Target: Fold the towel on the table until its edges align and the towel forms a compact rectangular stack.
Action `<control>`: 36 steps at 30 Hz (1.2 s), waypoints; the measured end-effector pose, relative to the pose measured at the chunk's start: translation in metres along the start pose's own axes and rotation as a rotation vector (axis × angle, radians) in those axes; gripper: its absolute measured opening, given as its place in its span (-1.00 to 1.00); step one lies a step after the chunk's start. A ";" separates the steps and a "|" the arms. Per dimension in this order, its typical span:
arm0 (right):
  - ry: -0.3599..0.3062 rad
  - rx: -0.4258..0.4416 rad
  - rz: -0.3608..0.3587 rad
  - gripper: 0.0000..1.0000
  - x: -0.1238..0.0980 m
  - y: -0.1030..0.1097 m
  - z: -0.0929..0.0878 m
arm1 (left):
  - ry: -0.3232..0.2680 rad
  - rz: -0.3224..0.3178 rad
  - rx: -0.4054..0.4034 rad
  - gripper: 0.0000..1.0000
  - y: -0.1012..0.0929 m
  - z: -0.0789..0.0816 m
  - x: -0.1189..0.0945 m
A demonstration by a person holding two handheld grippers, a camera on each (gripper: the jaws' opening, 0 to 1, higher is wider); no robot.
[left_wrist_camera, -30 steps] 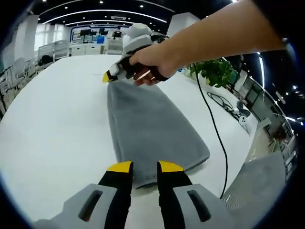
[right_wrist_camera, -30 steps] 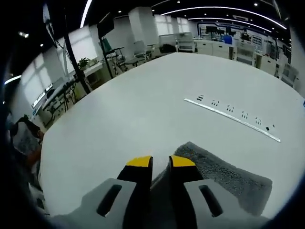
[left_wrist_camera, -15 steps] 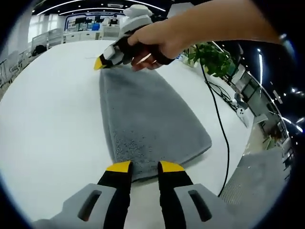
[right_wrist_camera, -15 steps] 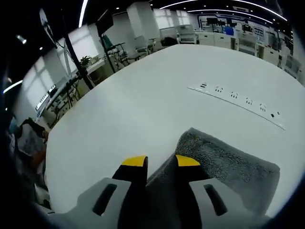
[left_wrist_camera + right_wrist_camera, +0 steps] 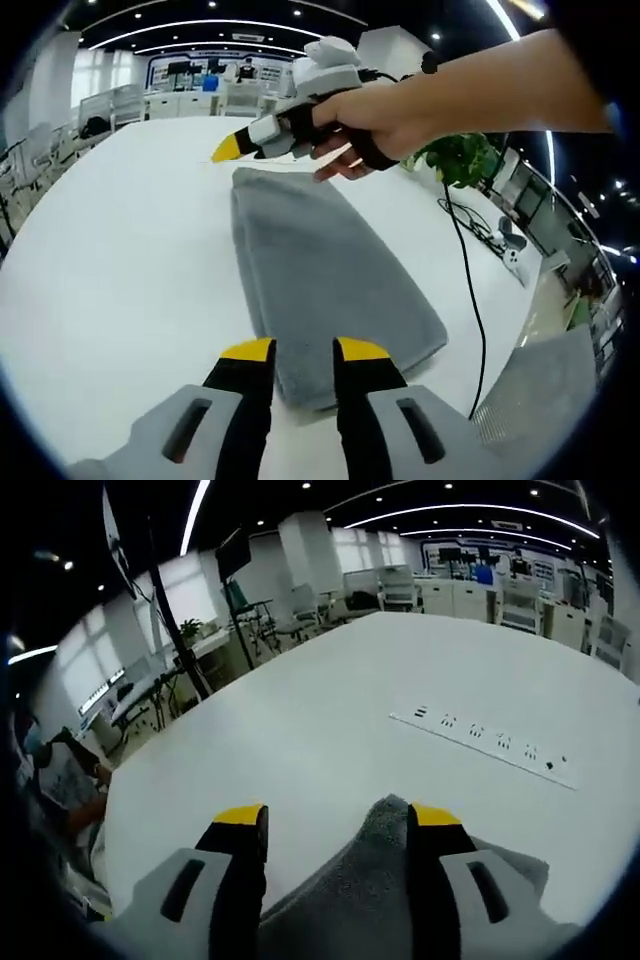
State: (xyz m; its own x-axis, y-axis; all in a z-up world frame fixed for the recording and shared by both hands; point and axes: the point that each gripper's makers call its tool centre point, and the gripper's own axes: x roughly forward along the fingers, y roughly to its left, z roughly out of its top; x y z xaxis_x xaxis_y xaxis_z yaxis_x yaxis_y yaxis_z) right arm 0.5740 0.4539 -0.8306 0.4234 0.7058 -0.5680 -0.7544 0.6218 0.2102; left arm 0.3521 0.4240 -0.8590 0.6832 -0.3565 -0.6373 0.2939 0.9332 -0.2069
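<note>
One folded towel (image 5: 325,270), two grippers (image 5: 300,352) (image 5: 338,825)

The towel (image 5: 330,290) lies on the table (image 5: 110,270), between the left gripper (image 5: 303,349) and right gripper (image 5: 232,148).

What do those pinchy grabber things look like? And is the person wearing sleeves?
Each grabber has two grey arms with a dark slot, black jaws and yellow tips: the left gripper and right gripper. A hand holds the right one by its black and white body. The forearm is bare, no sleeve.
</note>
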 end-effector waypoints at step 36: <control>-0.120 -0.128 -0.083 0.14 -0.122 -0.032 0.008 | -0.058 0.011 0.129 -0.42 0.015 0.056 -0.011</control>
State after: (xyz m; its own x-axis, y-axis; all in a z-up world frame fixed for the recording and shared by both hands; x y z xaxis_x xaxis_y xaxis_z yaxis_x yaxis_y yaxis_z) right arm 0.5510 0.3504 -0.7616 0.5375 0.6941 -0.4789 -0.7690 0.6365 0.0595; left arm 0.3863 0.4397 -0.8139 0.7237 -0.3514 -0.5939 0.3666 0.9249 -0.1005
